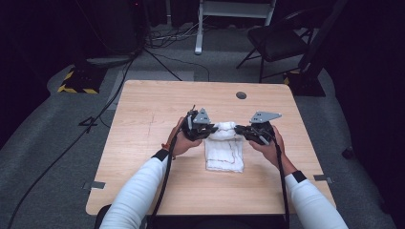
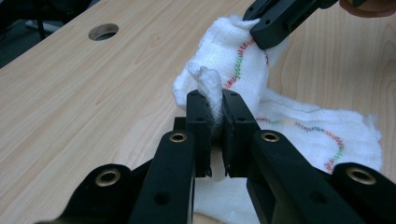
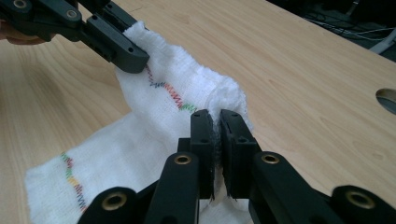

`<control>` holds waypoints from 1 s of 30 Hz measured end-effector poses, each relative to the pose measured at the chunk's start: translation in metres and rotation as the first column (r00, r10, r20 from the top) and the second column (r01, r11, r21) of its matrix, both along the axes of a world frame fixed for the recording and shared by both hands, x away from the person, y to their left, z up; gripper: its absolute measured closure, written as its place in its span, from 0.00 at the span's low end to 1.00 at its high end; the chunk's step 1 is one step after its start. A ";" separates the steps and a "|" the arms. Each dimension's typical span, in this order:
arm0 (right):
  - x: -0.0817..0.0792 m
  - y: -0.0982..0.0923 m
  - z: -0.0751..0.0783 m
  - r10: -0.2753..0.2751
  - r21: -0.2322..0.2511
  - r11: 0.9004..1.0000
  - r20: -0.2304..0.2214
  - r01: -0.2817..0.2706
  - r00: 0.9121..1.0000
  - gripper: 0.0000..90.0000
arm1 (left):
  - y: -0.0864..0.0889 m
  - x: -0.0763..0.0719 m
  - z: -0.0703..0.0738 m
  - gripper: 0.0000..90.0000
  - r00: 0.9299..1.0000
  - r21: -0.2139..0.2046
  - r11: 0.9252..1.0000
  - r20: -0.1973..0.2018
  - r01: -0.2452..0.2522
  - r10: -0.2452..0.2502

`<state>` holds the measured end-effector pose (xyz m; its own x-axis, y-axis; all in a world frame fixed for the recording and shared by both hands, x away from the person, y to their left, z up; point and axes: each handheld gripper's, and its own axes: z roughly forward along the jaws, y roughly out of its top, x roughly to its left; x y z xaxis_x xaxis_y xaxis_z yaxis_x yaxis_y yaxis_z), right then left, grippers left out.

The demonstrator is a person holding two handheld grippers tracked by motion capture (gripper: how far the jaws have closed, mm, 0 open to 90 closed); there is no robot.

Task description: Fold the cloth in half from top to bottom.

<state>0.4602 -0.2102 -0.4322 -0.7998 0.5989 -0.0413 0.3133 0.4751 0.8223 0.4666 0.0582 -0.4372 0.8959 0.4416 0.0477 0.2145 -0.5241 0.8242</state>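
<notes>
A white gauze cloth [image 1: 223, 153] with a wavy multicoloured stitched line lies on the wooden table [image 1: 143, 143]. Its far edge is lifted off the table between the two grippers. My left gripper [image 1: 206, 130] is shut on one corner of the cloth [image 2: 233, 60], and a pinched tuft pokes up between its jaws. My right gripper [image 1: 240, 129] is shut on the opposite corner of the cloth [image 3: 154, 121]. The left gripper view shows the right gripper [image 2: 271, 28] at the top. In the right gripper view, the left gripper [image 3: 126, 51] grips the cloth's far corner. The near part of the cloth lies flat.
A round cable hole [image 1: 241, 95] sits in the table near its far edge. Beyond the table stand a black folding chair [image 1: 279, 40], a white frame [image 1: 229, 14] and cables on the grey floor.
</notes>
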 end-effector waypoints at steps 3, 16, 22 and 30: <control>-0.005 -0.003 -0.001 0.013 0.014 1.000 -0.005 -0.013 1.000 0.94 | 0.003 -0.004 -0.001 0.92 1.000 -0.018 1.000 -0.009 0.013 -0.014; -0.030 -0.008 -0.005 0.089 0.008 0.996 -0.015 -0.089 0.996 0.94 | 0.007 -0.031 0.001 0.92 0.995 0.029 0.995 0.007 0.095 -0.095; -0.040 -0.009 -0.005 0.123 0.000 0.992 -0.013 -0.123 0.992 0.94 | 0.007 -0.044 -0.002 0.93 0.992 0.066 0.990 0.009 0.128 -0.129; -0.050 -0.011 -0.008 0.156 -0.014 0.988 -0.021 -0.156 0.988 0.94 | 0.007 -0.055 -0.006 0.93 0.988 0.081 0.985 0.008 0.150 -0.152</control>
<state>0.4100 -0.2212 -0.4402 -0.8841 0.4661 -0.0329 0.2503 0.5318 0.8090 0.4113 0.0647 -0.4429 0.9510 0.2956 0.0904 0.1165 -0.6138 0.7808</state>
